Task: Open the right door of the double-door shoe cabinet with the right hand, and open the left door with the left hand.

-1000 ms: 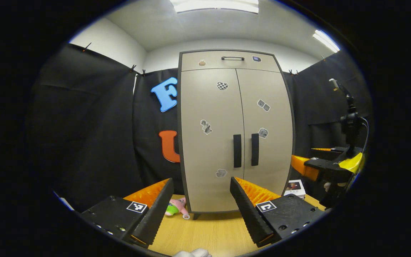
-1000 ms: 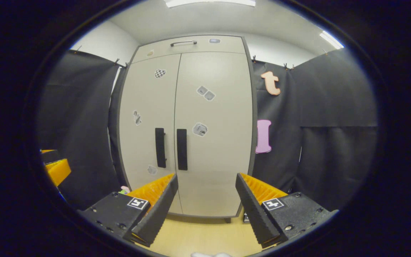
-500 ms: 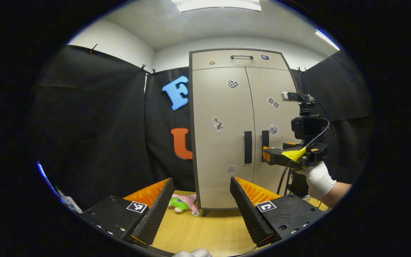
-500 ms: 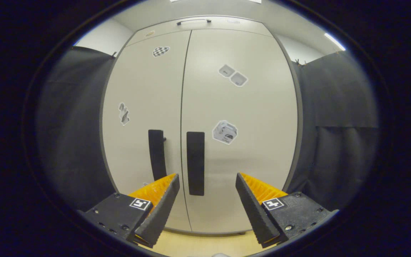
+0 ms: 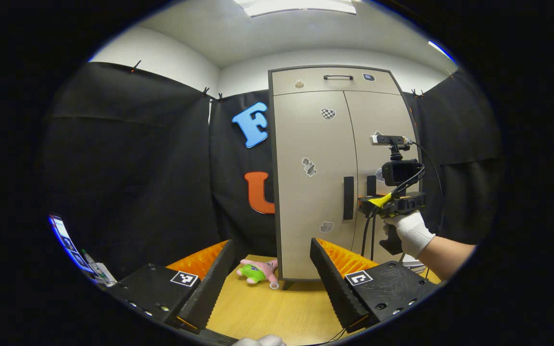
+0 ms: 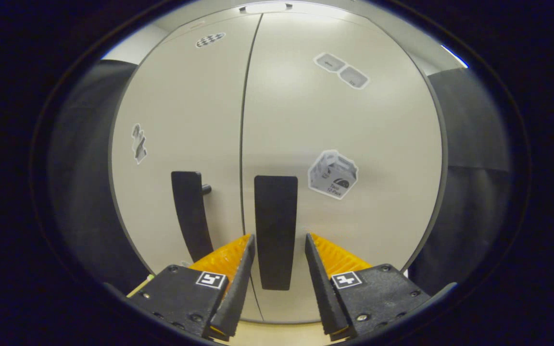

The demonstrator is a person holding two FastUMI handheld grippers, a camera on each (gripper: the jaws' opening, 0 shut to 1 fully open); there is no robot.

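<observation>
I am bringing my right gripper [image 6: 277,262], jaws part-open, around the right door's handle [image 6: 275,230], not yet pinching. The bar looks rigid and smooth; I judge its lower half the best hold. My left gripper [image 5: 272,276] is hanging wide open, empty, far from the shoe cabinet [image 5: 315,144].

The shoe cabinet [image 5: 313,202] stands upright at the far edge of the table [image 5: 277,312], tall and beige with a dark frame. Both doors are shut, meeting at a thin centre seam. The left door [image 5: 313,158] and right door [image 6: 354,144] each carry a black vertical handle [image 6: 275,230] beside the seam, plus small stickers. A drawer front with a dark handle sits on top.
</observation>
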